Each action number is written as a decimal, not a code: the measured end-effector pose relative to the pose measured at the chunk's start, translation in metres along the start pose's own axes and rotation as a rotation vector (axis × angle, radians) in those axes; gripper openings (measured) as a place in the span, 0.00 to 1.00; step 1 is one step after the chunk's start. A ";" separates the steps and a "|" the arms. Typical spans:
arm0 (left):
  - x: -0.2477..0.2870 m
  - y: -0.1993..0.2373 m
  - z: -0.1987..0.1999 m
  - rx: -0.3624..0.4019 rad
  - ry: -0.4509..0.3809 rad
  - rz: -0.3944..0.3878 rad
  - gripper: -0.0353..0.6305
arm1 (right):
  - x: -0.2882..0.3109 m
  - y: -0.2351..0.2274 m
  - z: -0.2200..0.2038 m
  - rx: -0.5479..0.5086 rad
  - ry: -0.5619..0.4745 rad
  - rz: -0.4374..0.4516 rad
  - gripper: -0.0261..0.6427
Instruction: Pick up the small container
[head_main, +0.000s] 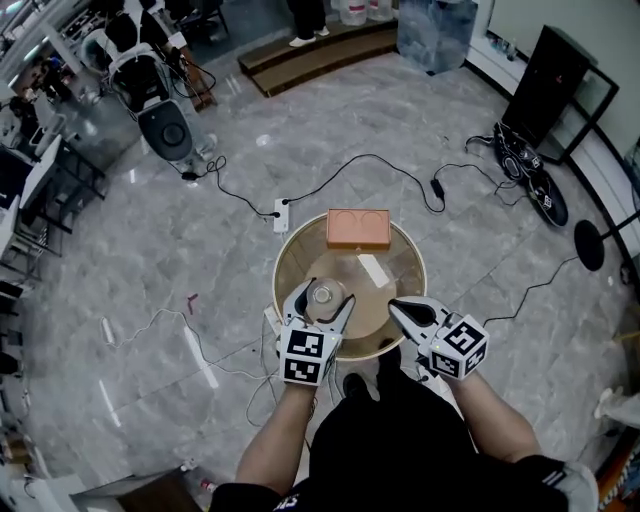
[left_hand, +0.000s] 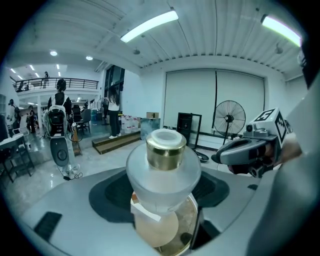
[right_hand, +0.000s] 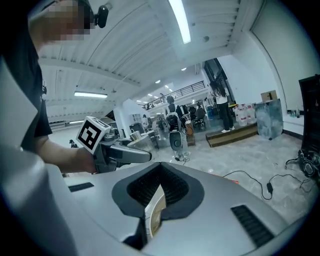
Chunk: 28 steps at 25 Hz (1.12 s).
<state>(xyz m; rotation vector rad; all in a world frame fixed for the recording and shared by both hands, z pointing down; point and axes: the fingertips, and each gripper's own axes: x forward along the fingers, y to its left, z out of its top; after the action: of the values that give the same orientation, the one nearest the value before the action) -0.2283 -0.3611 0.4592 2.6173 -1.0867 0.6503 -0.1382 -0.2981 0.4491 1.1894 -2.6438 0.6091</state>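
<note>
The small container (head_main: 322, 294) is a frosted glass jar with a gold collar and a white lid. It is held just above the round wooden table (head_main: 290, 245), with my left gripper (head_main: 323, 301) shut on its body. In the left gripper view the container (left_hand: 162, 167) fills the middle, and the left gripper (left_hand: 163, 200) clamps its lower half from both sides. My right gripper (head_main: 400, 306) hovers at the table's right front edge, shut and holding nothing. In its own view the right gripper (right_hand: 155, 210) shows only a thin slit between its jaws.
An orange box (head_main: 358, 228) lies at the table's far edge, and a white card (head_main: 373, 270) lies right of centre. On the floor are a power strip (head_main: 281, 214) with black cables, a speaker (head_main: 172, 130) and a wooden platform (head_main: 320, 50). A standing fan (left_hand: 229, 119) is farther off.
</note>
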 end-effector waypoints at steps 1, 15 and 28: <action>-0.012 0.003 0.001 0.001 -0.003 0.006 0.56 | 0.000 0.009 0.002 -0.004 -0.007 0.000 0.06; -0.121 0.009 0.017 -0.040 -0.042 0.108 0.56 | -0.011 0.080 0.052 -0.046 -0.100 0.161 0.06; -0.124 0.013 0.059 -0.055 -0.077 0.168 0.56 | -0.025 0.047 0.106 -0.123 -0.142 0.182 0.06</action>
<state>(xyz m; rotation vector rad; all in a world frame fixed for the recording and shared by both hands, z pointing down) -0.2971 -0.3166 0.3483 2.5426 -1.3389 0.5475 -0.1562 -0.2990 0.3316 1.0004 -2.8838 0.3945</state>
